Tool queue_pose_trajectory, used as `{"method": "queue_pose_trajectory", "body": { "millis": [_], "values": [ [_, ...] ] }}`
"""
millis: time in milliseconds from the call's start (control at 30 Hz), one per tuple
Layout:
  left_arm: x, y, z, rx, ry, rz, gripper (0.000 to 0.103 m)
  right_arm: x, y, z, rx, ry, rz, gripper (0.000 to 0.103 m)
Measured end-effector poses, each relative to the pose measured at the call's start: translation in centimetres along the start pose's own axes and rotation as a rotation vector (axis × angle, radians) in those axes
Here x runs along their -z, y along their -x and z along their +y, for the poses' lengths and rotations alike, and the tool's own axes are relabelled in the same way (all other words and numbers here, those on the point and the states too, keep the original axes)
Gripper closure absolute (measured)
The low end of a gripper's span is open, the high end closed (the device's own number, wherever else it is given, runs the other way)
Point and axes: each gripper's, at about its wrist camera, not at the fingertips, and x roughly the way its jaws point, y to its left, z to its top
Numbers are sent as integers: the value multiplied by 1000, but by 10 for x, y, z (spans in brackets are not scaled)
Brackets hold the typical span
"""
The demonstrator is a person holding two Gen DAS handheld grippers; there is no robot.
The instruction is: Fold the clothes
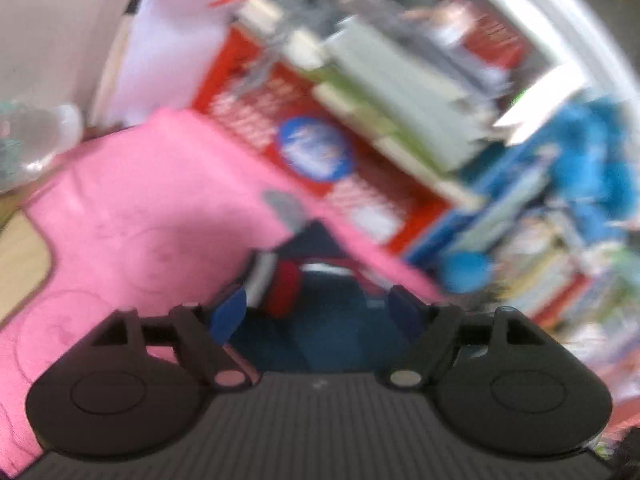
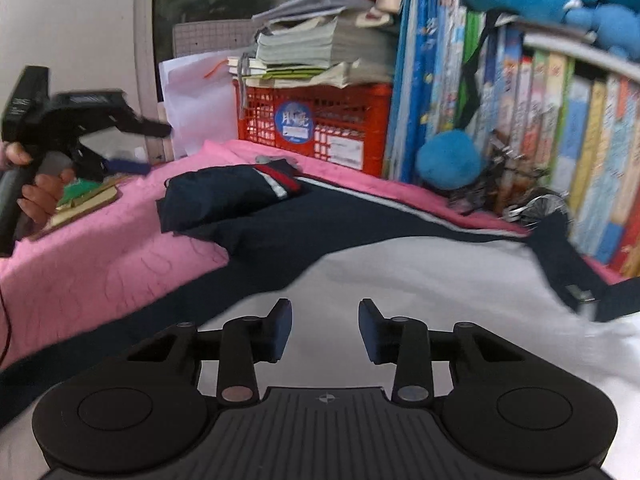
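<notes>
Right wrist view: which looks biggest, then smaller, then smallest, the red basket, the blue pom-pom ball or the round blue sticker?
As they look here:
1. red basket
2. blue pom-pom ball, though it may sit nearer the camera
3. round blue sticker on the basket's front

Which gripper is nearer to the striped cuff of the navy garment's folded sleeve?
Left. The left gripper hovers open just short of the striped cuff. The right gripper, also open, sits farther back over the white panel.
</notes>
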Motion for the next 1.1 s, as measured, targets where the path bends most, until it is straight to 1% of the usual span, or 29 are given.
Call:
{"method": "queue_pose_trajectory", "body": {
  "millis": [33, 67, 133, 200, 233, 267, 333, 367, 400, 467, 500, 533, 567, 600, 633, 667, 733, 767, 800, 900, 933, 1000, 1033, 1100],
  "values": [
    [-5, -5, 1, -37, 8, -13, 24, 1, -5, 2, -3, 1, 5, 65],
    [-11, -9, 3, -74, 17, -25, 29, 3, -9, 4, -3, 6, 13, 65],
    [-22, -19, 5, -148, 33, -50, 54, 6, -16, 6, 0, 11, 29, 65],
    [-33, -28, 8, -221, 50, -76, 70, 10, -19, 6, 0, 0, 42, 63],
    [-38, -33, 9, -258, 58, -88, 79, 11, -19, 6, 2, -1, 46, 62],
    [-44, -38, 10, -295, 67, -101, 82, 11, -19, 7, 5, 1, 48, 58],
    [-55, -47, 13, -369, 83, -126, 82, 12, -20, 9, 13, 10, 51, 52],
    [-63, -51, 14, -439, 26, -153, 82, 12, -20, 12, 19, 21, 51, 46],
    [-74, -55, 15, -527, -65, -187, 82, 13, -20, 15, 26, 32, 51, 42],
    [-94, -62, 18, -699, -251, -255, 75, 13, -21, 20, 39, 55, 51, 38],
    [-102, -68, 25, -745, -283, -220, 75, 13, -22, 20, 39, 55, 51, 34],
    [-106, -75, 35, -764, -268, -149, 70, 13, -23, 18, 39, 42, 56, 31],
    [-107, -81, 45, -769, -234, -86, 68, 12, -25, 15, 42, 24, 62, 26],
    [-106, -85, 53, -770, -194, -28, 64, 12, -26, 13, 43, 13, 67, 21],
    [-103, -82, 59, -766, -130, -13, 59, 12, -27, 12, 42, 6, 70, 19],
    [-98, -75, 64, -759, -53, -20, 50, 12, -28, 11, 41, 0, 74, 17],
    [-86, -54, 66, -693, 51, -86, 39, 12, -29, 9, 38, -9, 79, 15],
    [-81, -42, 64, -650, 72, -119, 38, 12, -30, 9, 35, -9, 81, 14],
    [-76, -32, 56, -609, 50, -134, 38, 12, -30, 9, 32, -8, 83, 12],
    [-63, -6, 27, -492, -65, -154, 37, 11, -32, 9, 32, -8, 87, 9],
    [-57, 1, 13, -428, -104, -147, 37, 11, -32, 9, 32, -9, 88, 8],
    [-41, 14, -18, -274, -172, -118, 37, 11, -33, 8, 31, -12, 90, 7],
    [-29, 16, -36, -201, -184, -88, 35, 11, -32, 8, 34, -14, 89, 7],
    [-6, 15, -72, -61, -195, -14, 34, 12, -29, 8, 44, -17, 83, 8]
  ]
}}
